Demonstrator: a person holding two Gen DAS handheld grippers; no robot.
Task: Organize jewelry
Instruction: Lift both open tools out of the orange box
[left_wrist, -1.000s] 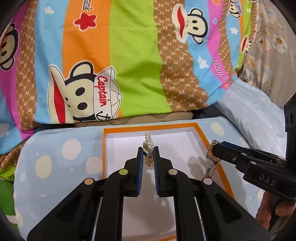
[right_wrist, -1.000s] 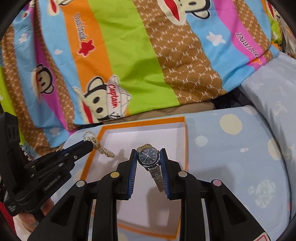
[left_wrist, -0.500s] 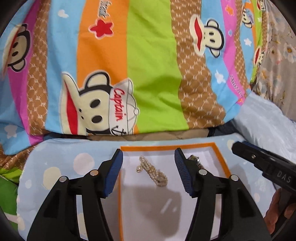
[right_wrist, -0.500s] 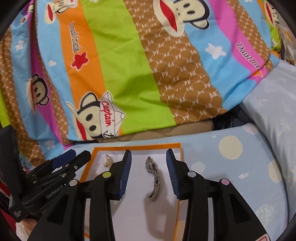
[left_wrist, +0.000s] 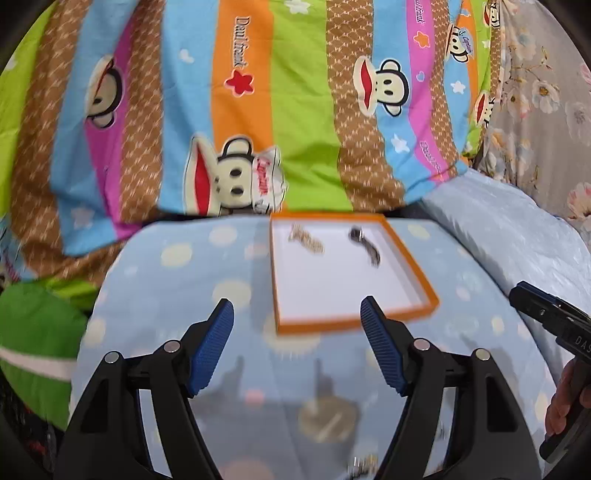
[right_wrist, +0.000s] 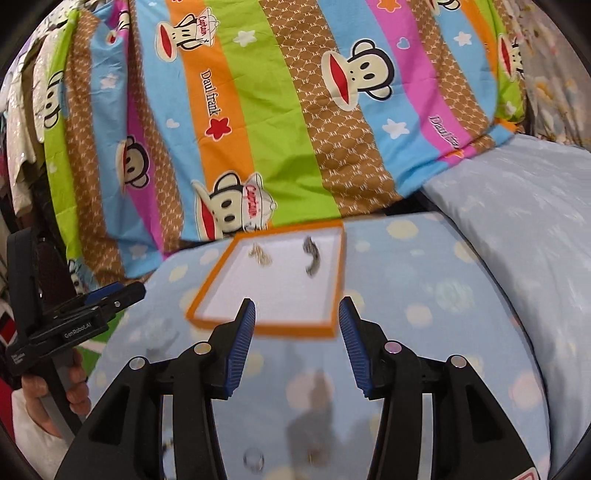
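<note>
The left gripper (left_wrist: 297, 345) is seen with its blue ribbed pads spread wide and nothing between them, and the right gripper (right_wrist: 297, 345) is likewise held agape and empty. Just ahead of both sets of fingertips an orange-rimmed tray (left_wrist: 354, 319) with a white floor is found; at its far end a pearl bracelet (left_wrist: 306, 238) lies to the left and a wristwatch (left_wrist: 365, 243) to the right, apart from each other and from the walls. Below the right gripper, close to the camera, a small ring-like piece (right_wrist: 255, 459) is made out on the cover, and a blurred metallic bit (left_wrist: 364, 467) is glimpsed under the left gripper; what either is cannot be told for certain. If these are judged to be the next pieces, each should be approached from above with the pads lowered to either side, closed gently so that soft cloth is not pinched along with it, and carried to a free part of the tray floor away from what is already laid there. The tray is rested on a pale blue spotted cover (right_wrist: 424, 295), soft and slightly humped, so slipping is a risk. Beyond it a striped cartoon-monkey quilt (right_wrist: 295, 129) is draped, and a light blue pillow (right_wrist: 517, 221) is seen to the right.
</note>
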